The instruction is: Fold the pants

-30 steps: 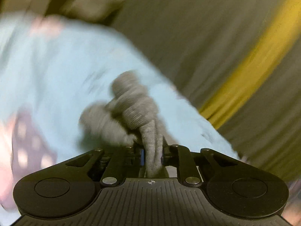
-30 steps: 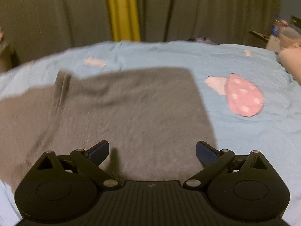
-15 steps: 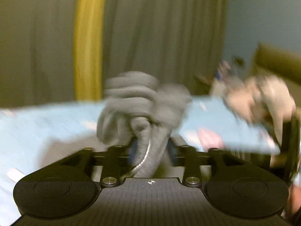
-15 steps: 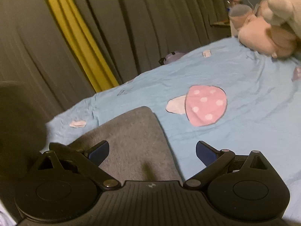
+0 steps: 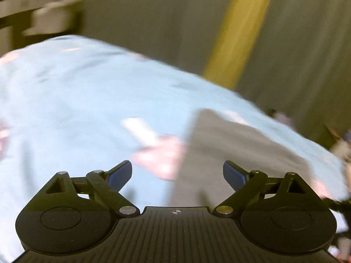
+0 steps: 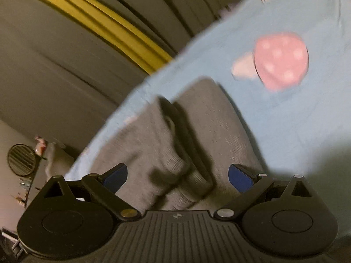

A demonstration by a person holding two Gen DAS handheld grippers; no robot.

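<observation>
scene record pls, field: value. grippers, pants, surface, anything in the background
left gripper: open, nothing between the fingers, above the sheet and the pants' edge
right gripper: open, over the pants, not gripping
pants: grey, lying on the bed, one layer folded over another with a dark crease between
surface: light blue bedsheet with a pink mushroom print
background: dark curtain with a yellow stripe
image quality: motion blur in both wrist views
</observation>
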